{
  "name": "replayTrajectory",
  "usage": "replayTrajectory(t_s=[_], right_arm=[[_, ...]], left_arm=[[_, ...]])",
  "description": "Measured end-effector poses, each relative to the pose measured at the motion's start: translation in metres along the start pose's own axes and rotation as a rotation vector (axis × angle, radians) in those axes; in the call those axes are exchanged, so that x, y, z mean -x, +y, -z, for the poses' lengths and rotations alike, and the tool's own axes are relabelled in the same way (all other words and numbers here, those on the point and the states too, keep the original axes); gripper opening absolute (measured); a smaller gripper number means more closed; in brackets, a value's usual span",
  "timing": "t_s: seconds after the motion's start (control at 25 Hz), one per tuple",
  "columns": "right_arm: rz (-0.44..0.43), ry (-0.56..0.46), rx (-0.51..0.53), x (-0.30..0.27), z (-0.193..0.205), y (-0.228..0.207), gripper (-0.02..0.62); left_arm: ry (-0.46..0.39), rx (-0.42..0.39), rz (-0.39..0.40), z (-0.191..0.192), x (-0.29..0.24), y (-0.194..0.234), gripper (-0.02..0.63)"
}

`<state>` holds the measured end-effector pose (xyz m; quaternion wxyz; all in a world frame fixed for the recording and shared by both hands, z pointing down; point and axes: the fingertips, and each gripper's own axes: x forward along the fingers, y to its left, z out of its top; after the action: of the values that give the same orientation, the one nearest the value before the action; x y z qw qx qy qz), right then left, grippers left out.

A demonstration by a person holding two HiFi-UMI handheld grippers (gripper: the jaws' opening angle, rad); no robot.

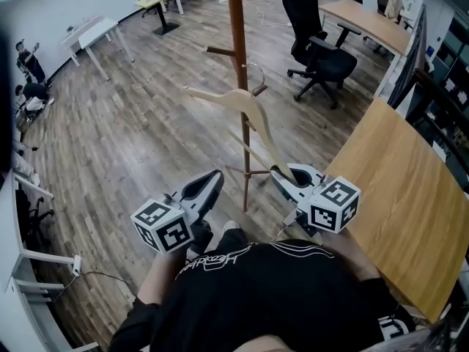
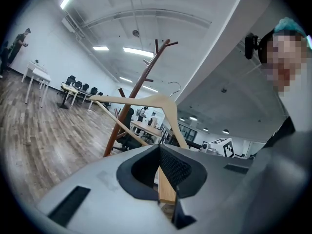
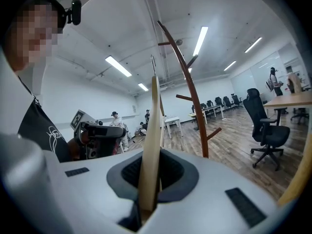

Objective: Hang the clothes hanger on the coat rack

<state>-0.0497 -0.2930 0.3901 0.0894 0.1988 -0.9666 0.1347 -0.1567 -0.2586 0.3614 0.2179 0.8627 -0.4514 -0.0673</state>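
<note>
A pale wooden clothes hanger (image 1: 236, 97) with a metal hook is held in the air just beside the brown coat rack pole (image 1: 237, 28). My right gripper (image 1: 279, 174) is shut on the end of its right arm, and in the right gripper view the hanger (image 3: 152, 130) stands edge-on between the pads. My left gripper (image 1: 217, 174) hovers to the left of the hanger, apart from it, with its tips together and nothing held. In the left gripper view the hanger (image 2: 146, 100) stretches across in front of the coat rack (image 2: 136, 91), beyond the left gripper (image 2: 159, 152).
A wooden table (image 1: 403, 196) runs along the right side. A black office chair (image 1: 319, 50) stands behind the rack. White desks (image 1: 95, 35) and people are at the far left. The rack's side pegs (image 1: 220, 50) stick out near the hanger.
</note>
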Motion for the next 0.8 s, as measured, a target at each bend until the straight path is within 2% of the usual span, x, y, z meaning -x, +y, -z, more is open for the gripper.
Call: replayTrajectory(t_s=[0.44, 0.8], right_arm=[[0.086, 0.007, -0.035, -0.052, -0.026, -0.050, 0.048], [0.149, 0.027, -0.050, -0.089, -0.030, -0.083, 0.048]], left_arm=[[0.037, 0.003, 0.073, -0.044, -0.048, 0.062, 0.008], [0.062, 0.015, 0.116, -0.061, -0.076, 0.110, 0.008]])
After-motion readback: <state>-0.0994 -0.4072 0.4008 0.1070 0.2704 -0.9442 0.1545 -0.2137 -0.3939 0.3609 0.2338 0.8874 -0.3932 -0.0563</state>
